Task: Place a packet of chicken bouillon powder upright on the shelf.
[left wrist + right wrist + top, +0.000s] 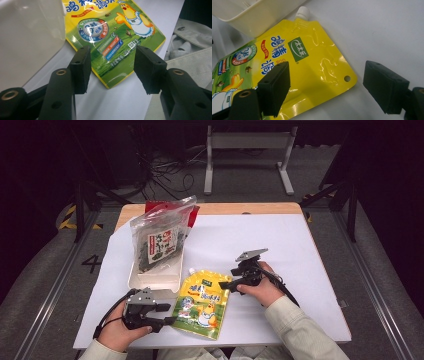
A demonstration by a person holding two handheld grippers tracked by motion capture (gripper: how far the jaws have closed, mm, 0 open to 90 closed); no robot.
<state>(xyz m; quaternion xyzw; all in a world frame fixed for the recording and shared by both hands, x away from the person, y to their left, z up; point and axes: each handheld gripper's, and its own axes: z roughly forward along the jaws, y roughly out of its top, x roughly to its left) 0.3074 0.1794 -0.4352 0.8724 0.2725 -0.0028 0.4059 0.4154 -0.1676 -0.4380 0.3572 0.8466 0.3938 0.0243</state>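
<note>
A yellow spouted pouch (202, 302) with a cartoon chick lies flat on the white table cover near the front edge. My left gripper (171, 314) is open at the pouch's lower left edge. In the left gripper view its jaws (113, 51) frame the green bottom corner of the pouch (110, 27). My right gripper (227, 277) is open at the pouch's upper right corner. In the right gripper view the gripper (327, 65) straddles the corner of the pouch (312, 50) with the punched hole, and the white cap (301, 11) points away.
A cream plastic tray (150, 281) stands just behind the pouch and holds a clear bag of seaweed (160, 237) leaning upright. The tray's wall (27, 37) is close to my left jaw. A grey metal stand (247, 142) and cables lie on the floor beyond the table.
</note>
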